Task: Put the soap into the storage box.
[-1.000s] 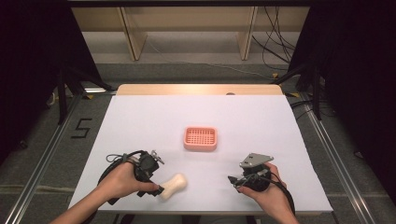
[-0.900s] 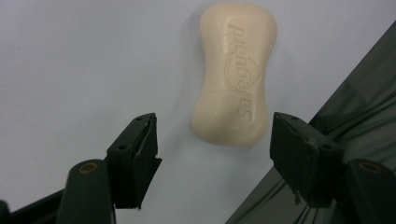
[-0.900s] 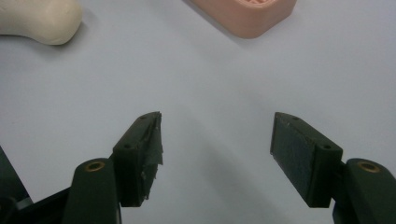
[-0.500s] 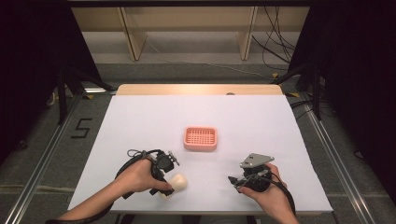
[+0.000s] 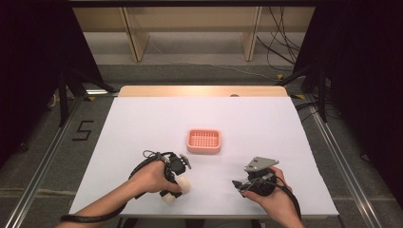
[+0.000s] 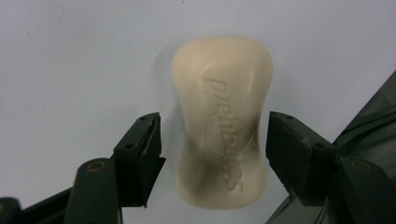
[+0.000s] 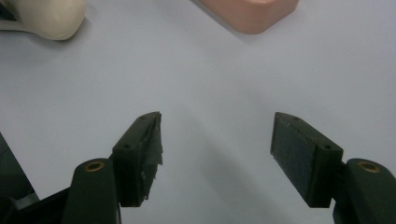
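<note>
A big white table (image 5: 142, 123) carries everything, with a strip of bare wood (image 5: 204, 91) along its far edge. A pink tray (image 5: 204, 141) sits flat on it, close to the middle. A cream soap (image 6: 222, 121) lies flat on the white top too, at about 7 o'clock from the tray and near it, close to the near edge. The soap has raised letters on its top face. From the soap, the tray is at about 1 o'clock.
</note>
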`<state>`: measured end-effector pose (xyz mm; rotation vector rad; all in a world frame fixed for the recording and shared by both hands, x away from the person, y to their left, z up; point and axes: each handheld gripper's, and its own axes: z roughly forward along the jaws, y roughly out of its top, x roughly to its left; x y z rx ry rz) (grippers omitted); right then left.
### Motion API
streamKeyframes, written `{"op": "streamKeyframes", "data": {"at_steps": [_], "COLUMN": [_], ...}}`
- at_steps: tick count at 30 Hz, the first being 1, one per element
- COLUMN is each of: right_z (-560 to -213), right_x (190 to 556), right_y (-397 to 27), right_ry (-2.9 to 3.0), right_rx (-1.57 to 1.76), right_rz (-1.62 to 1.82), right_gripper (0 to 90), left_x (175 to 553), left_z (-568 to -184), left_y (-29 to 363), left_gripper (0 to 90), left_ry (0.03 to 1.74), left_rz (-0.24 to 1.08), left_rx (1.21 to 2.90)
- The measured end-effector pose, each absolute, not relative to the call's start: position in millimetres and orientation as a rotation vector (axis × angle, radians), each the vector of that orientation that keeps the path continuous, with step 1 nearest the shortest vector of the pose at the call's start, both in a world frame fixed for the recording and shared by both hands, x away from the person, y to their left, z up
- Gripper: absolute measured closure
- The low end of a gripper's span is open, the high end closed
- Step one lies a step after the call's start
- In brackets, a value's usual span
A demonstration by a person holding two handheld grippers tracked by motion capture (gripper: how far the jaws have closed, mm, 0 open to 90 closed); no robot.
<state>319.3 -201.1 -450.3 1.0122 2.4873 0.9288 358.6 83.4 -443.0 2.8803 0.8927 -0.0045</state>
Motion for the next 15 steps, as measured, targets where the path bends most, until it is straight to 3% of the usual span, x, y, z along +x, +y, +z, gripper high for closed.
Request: {"op": "streamKeyframes", "data": {"at_steps": [15], "right_z": [-450.5], "right_x": [319.3], "right_y": [-201.1], "right_ry": [2.499], "right_rx": [1.0], "right_rz": [0.921], "right_gripper": [34.2], "left_x": [365.4], "left_z": [-452.6], "left_y": [81.4], "left_gripper": [38.2], "left_ry": [0.919], "left_rz": [-0.063], "left_rx": [2.909]}}
